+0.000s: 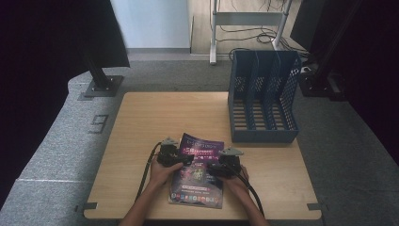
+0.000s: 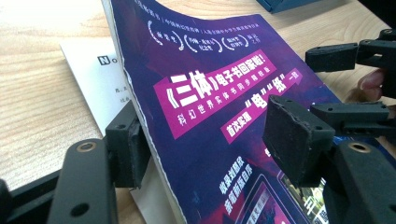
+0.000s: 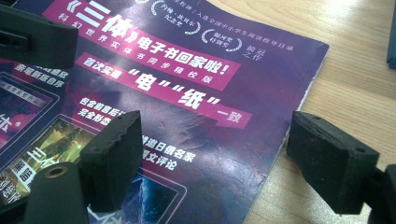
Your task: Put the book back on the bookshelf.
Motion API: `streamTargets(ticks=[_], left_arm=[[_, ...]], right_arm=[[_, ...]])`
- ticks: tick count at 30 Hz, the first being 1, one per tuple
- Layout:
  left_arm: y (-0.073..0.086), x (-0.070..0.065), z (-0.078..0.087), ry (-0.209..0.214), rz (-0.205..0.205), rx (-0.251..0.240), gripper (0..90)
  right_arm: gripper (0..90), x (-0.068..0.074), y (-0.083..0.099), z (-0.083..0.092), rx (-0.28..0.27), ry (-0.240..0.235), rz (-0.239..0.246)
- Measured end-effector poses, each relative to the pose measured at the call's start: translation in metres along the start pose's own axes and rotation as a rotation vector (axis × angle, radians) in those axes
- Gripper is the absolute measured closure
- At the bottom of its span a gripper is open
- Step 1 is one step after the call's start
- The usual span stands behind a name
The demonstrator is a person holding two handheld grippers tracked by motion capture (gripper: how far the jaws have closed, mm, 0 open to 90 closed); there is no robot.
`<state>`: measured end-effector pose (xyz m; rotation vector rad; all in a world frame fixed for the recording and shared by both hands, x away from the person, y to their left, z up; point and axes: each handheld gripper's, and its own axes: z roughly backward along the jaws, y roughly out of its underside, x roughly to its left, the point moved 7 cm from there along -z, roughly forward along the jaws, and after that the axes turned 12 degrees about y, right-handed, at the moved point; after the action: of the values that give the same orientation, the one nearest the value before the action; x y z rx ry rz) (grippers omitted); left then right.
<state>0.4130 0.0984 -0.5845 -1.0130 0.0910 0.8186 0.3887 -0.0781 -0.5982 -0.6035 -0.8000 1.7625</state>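
A glossy purple magazine (image 1: 197, 172) with a worn, frayed edge lies flat on the wood-grain table (image 1: 141, 122). The left gripper (image 2: 205, 140) stands open, straddling the magazine's lifted edge, one rubbery pad underneath. The right gripper (image 3: 212, 149) stands wide open, straddling the opposite edge.

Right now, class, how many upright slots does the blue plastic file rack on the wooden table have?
3, side by side in the blue plastic file rack at the far right of the wooden table: left, middle, right. None looks hidden.

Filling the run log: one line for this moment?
left claw: straddling magazine edge, open | right claw: open over cover | file rack: empty
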Motion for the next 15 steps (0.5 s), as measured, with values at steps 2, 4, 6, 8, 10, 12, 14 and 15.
streamTargets(ticks=[2, 4, 6, 8, 10, 12, 14, 15], left_arm=[[0.0006, 0.0016, -0.0006, -0.002, 0.009, 0.004, 35.4], [0.0008, 0.0035, -0.0011, 0.002, 0.024, 0.002, 36.4], [-0.0001, 0.0043, -0.0013, 0.004, 0.032, -0.002, 36.7], [-0.0009, 0.0045, -0.0022, 0.003, 0.035, 0.002, 36.8], [-0.0025, 0.0039, -0.0032, -0.005, 0.030, 0.015, 35.5], [-0.0044, 0.0016, -0.0052, -0.019, 0.015, 0.035, 34.4], [-0.0051, 0.0000, -0.0074, -0.044, -0.013, 0.056, 34.5], [-0.0051, 0.0000, -0.0074, -0.044, -0.013, 0.056, 35.0]], right_arm=[[18.4, 0.0000, 0.0000, 0.0000, 0.000, 0.000, 0.000], [18.3, 0.0000, 0.0000, 0.0000, 0.000, 0.000, 0.000], [18.3, 0.0000, 0.0000, 0.0000, 0.000, 0.000, 0.000], [18.3, 0.0000, 0.0000, 0.0000, 0.000, 0.000, 0.000], [18.4, 0.0000, 0.0000, 0.0000, 0.000, 0.000, 0.001], [18.3, 0.0000, 0.0000, 0.0000, 0.000, 0.000, 0.001], [18.4, 0.0000, 0.0000, 0.0000, 0.000, 0.000, 0.001], [18.4, 0.0000, 0.0000, 0.0000, 0.000, 0.000, 0.001]])
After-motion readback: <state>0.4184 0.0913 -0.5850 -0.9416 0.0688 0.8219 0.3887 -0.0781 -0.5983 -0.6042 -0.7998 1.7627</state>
